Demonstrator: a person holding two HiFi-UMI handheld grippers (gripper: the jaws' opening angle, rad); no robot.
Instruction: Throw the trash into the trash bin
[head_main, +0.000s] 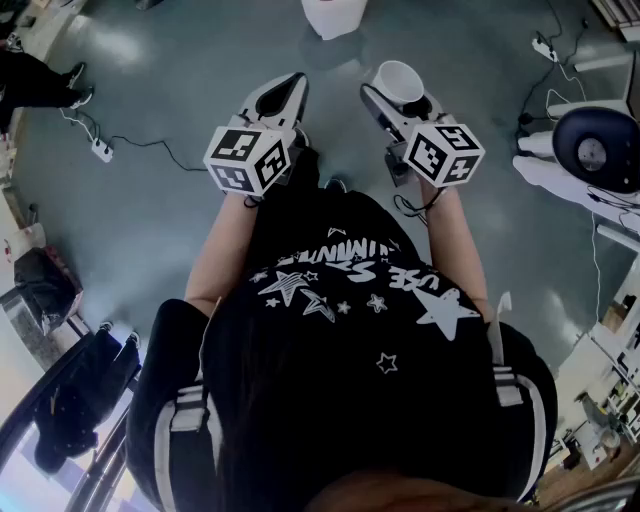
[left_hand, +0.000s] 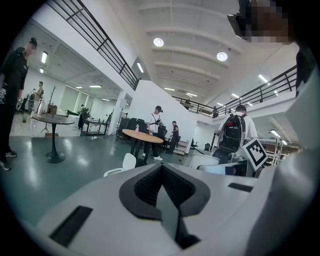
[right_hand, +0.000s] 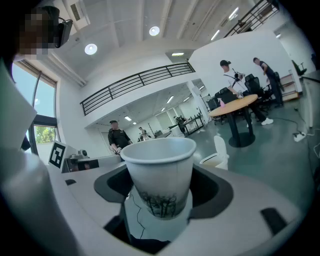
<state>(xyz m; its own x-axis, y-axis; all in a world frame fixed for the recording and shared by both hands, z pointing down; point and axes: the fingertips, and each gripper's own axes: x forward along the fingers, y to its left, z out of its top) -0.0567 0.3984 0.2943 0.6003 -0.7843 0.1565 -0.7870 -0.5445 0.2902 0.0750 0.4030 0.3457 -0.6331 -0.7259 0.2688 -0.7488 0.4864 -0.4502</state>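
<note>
A white paper cup (right_hand: 159, 172) with a dark tree print stands upright between the jaws of my right gripper (right_hand: 160, 200), which is shut on its lower part. In the head view the cup (head_main: 399, 82) sits in the right gripper (head_main: 398, 98) in front of my body. My left gripper (head_main: 275, 100) is level with it on the left, shut and holding nothing. Its black pads (left_hand: 150, 187) meet. A white trash bin (head_main: 333, 15) stands on the floor ahead. It also shows with its lid up as the bin (right_hand: 218, 152) and the bin (left_hand: 122, 165) in the two gripper views.
The floor is glossy grey-green. A power strip with its cable (head_main: 102, 150) lies to the left. A round wooden table (left_hand: 142, 136) with people near it stands beyond the bin. A dark round-topped device (head_main: 597, 150) and cables are at the right. A person (left_hand: 12, 95) stands far left.
</note>
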